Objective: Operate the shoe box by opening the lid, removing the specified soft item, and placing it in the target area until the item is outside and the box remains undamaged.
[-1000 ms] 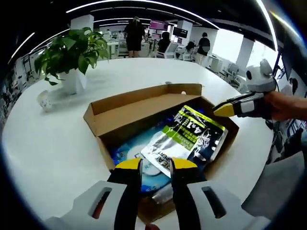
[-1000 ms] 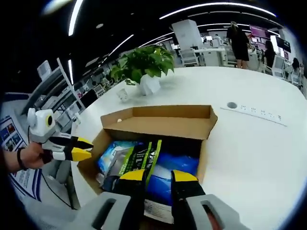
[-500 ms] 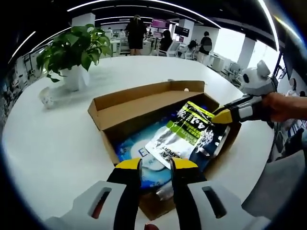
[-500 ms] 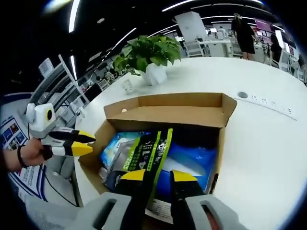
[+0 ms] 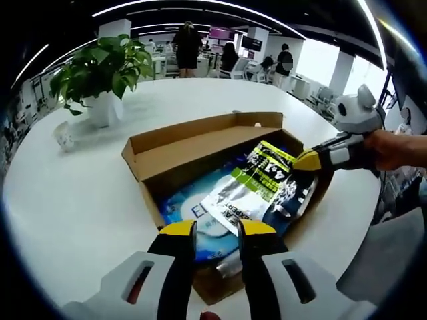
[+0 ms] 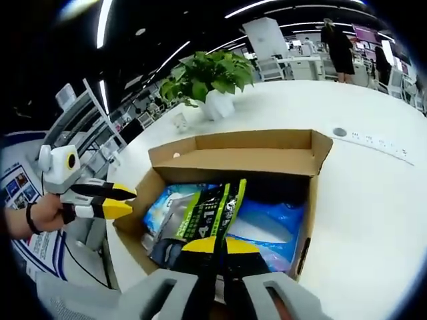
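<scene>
In the left gripper view the left gripper (image 5: 215,229) hangs over the near edge of the open brown cardboard shoe box (image 5: 175,148), its yellow-tipped jaws a narrow gap apart with nothing between them. Just beyond those tips, inside the box, lies the soft silver, green and black foil pouch (image 5: 252,189), slanting up toward the box's far right corner on top of blue and white plastic packets (image 5: 185,204). At that corner the right gripper (image 5: 308,161), held by a person's hand (image 5: 396,149), has its jaws closed on the pouch's top edge. In the right gripper view the right gripper (image 6: 213,245) has its yellow tips pressed together on the near end of the pouch (image 6: 208,216). Past the box, the round white table (image 5: 80,193) carries a green leafy plant in a white pot (image 5: 103,72).
</scene>
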